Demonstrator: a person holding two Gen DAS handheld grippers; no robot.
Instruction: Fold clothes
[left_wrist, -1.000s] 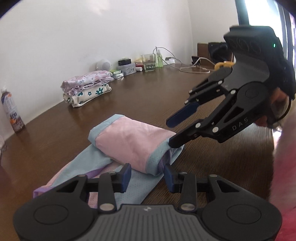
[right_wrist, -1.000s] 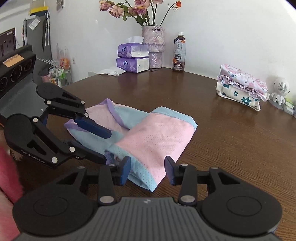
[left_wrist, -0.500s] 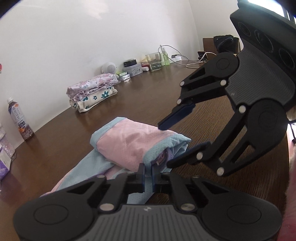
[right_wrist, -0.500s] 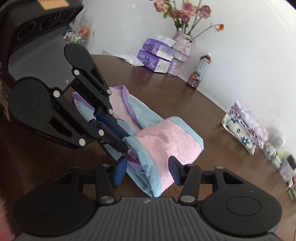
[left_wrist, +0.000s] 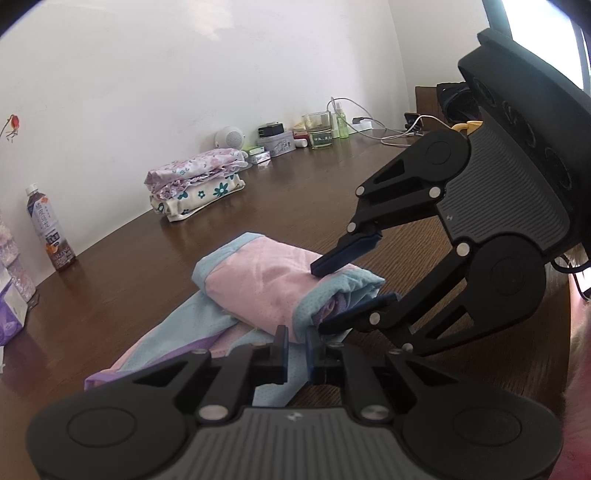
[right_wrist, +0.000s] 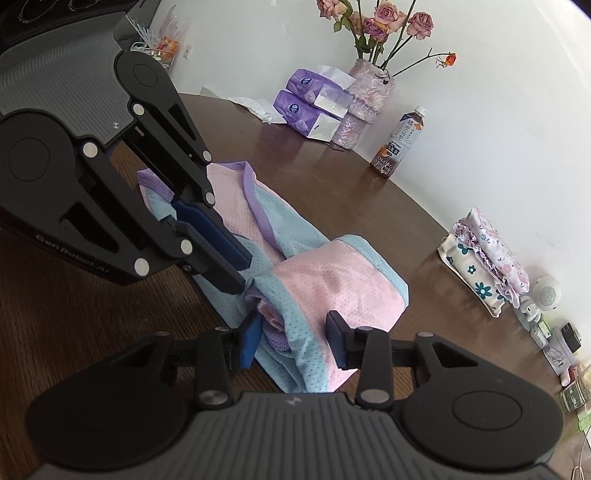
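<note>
Dark wood table (left_wrist: 332, 192): pink-blue garment (left_wrist: 266, 284), folded stack (left_wrist: 195, 188), bottle (left_wrist: 46, 229), vase (right_wrist: 364, 99).

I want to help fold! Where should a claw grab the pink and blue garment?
Grab the pink and blue garment by its blue-trimmed near edge, coming in low from the table edge. The layers stack up there, and the right claw already straddles them, open.

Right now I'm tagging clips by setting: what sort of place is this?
Likely a home room: a wooden table with a vase of roses, tissue packs and folded clothes.
</note>
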